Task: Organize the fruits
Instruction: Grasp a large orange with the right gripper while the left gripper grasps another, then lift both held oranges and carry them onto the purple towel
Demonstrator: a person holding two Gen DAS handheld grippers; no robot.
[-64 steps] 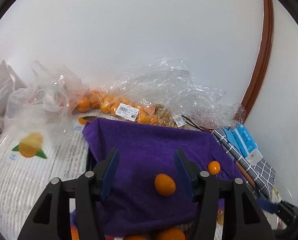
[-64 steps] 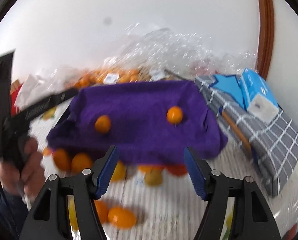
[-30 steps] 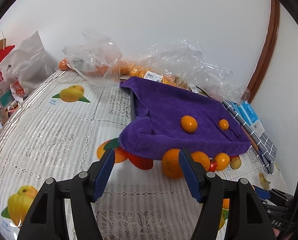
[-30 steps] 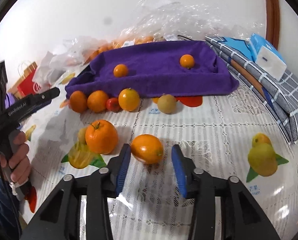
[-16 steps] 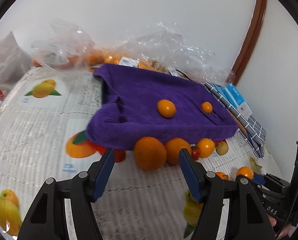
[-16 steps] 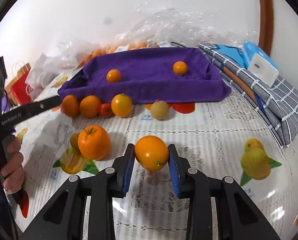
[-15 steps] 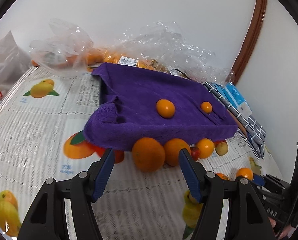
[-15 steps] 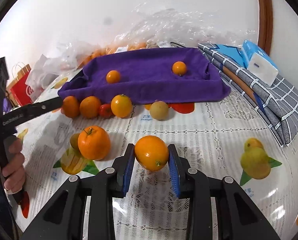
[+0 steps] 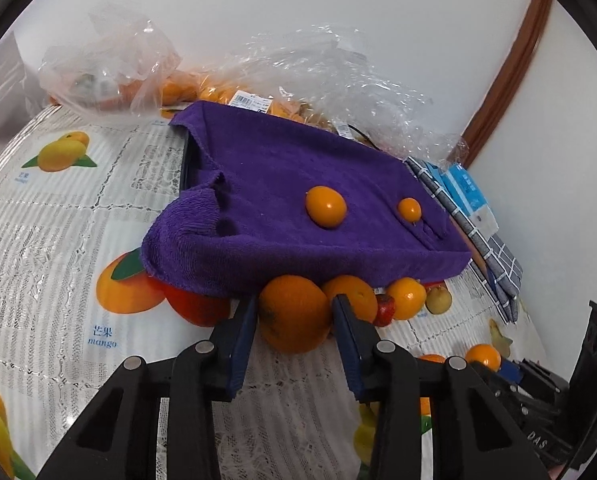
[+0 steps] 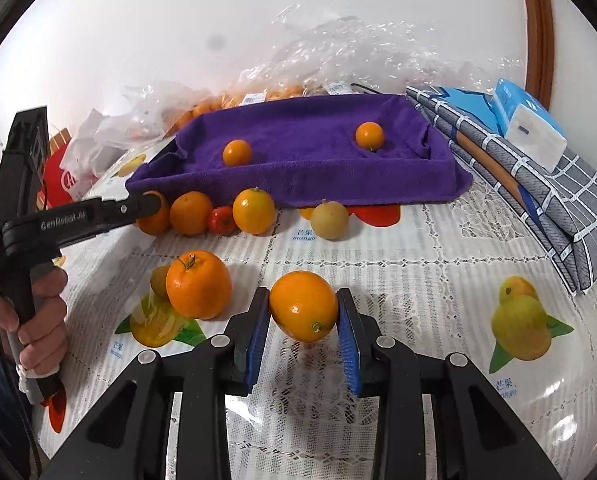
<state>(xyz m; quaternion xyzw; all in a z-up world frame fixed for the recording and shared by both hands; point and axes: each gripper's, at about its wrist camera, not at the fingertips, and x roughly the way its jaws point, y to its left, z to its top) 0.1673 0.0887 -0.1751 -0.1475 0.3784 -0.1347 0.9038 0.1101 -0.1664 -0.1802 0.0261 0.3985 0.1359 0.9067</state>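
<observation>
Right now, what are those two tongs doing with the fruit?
Left tongs shut on orange at the towel edge. Right tongs shut on orange. Stem orange close beside it.

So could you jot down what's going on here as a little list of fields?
left gripper: closed around a large round orange at the purple towel's front edge
right gripper: clamped on an oval orange fruit
on towel: two small orange fruits
loose on lace tablecloth: stemmed orange, red tomato, tan round fruit

Purple towel [image 10: 318,168], orange citrus [image 10: 303,306] — one perhaps red fruit [image 10: 222,220] — grey checked cloth [image 10: 538,188].
</observation>
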